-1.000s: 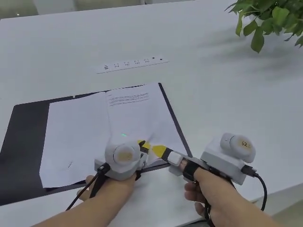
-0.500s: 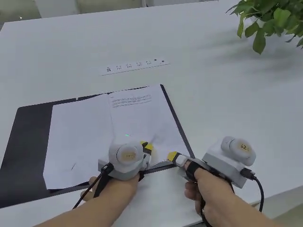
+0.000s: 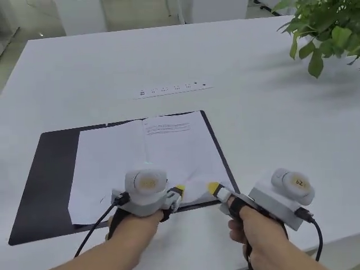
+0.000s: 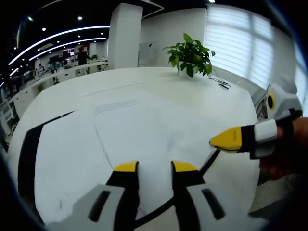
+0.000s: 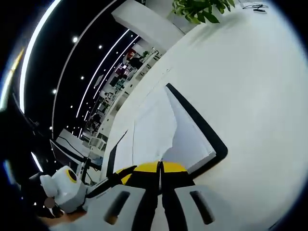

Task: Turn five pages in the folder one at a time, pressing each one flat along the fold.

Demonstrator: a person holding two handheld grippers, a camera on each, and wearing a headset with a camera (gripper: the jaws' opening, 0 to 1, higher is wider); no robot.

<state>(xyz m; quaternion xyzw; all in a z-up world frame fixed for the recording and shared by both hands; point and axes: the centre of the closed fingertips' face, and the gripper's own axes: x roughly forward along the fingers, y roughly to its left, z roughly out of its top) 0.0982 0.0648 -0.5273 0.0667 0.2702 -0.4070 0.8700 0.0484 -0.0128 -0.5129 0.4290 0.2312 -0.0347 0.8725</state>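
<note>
Hovering at the folder's near edge, the left gripper point(image 4: 155, 167) has its yellow-tipped jaws standing apart, a clear gap between them, over the white right-hand page point(image 3: 180, 152). Just beside it, at that page's near outer corner, sits the right gripper point(image 5: 159, 167), jaws pressed together, tip to tip. Whether the sheet's corner is caught between them, I can't tell, though the paper there curls up a little.

And the folder point(image 3: 34, 185) itself lies wide open and flat, black cover showing round the pages and broadly beyond the left-hand page. Its long axis runs side to side across the person, the fold point(image 3: 145, 152) running straight away from them, and the printed heading sits at the far end of the right-hand page.

Underneath, a big white table point(image 3: 270, 112). Beyond the folder's far edge there's a flush socket strip point(image 3: 171, 88), and well off past its far right corner a leafy green plant point(image 3: 329, 25). Around it all, an open office with ceiling light strips, a white column point(image 4: 124, 36) and window blinds point(image 4: 240, 43).
</note>
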